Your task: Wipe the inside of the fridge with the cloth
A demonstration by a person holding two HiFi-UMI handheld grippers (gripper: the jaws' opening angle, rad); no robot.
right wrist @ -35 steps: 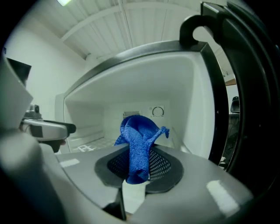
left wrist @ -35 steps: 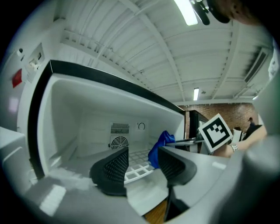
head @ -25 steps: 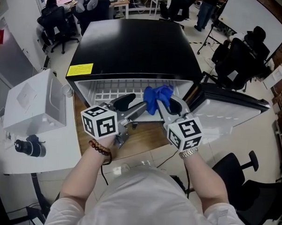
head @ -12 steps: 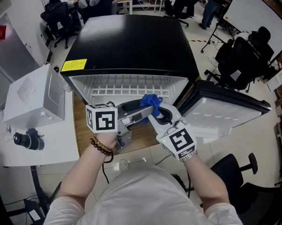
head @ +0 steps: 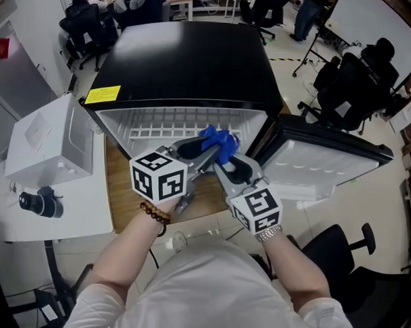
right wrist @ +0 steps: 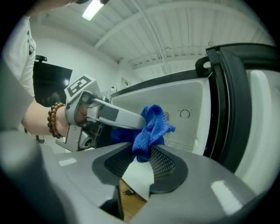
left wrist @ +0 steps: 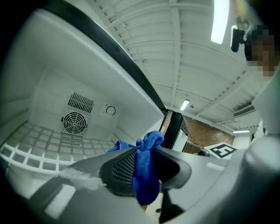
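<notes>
As the left gripper (left wrist: 145,154) clamps narrow on the cloth (head: 218,143), its jaws having just been closing, both pads press a fold of the blue fabric between them. A bunch stands up above the tips and a tail hangs below. The right gripper (right wrist: 142,153) meets it tip to tip from the person's right. Its jaws have just been opening and stand partly apart, with one end of the cloth lying loose between them and a clear gap beneath, so the hold appears to rest with the left alone. In the head view the two grippers converge at the mouth of the fridge (head: 196,64), whose door (head: 331,162) is swung out to the right. The cloth sits at the front lip, toward the hinge side, near the front of the white wire shelf (head: 168,126). From the left gripper the cavity lies straight ahead and a little left, with the shelf below and the back wall and its round fan (left wrist: 75,123) beyond, well apart from the cloth. The cloth's long axis runs up and down across the jaws, so a push forward would likely bring its hanging end to the shelf first. The left hand faces the interior and looks placed to do the wiping once the right draws clear; no surface is yet touched.
</notes>
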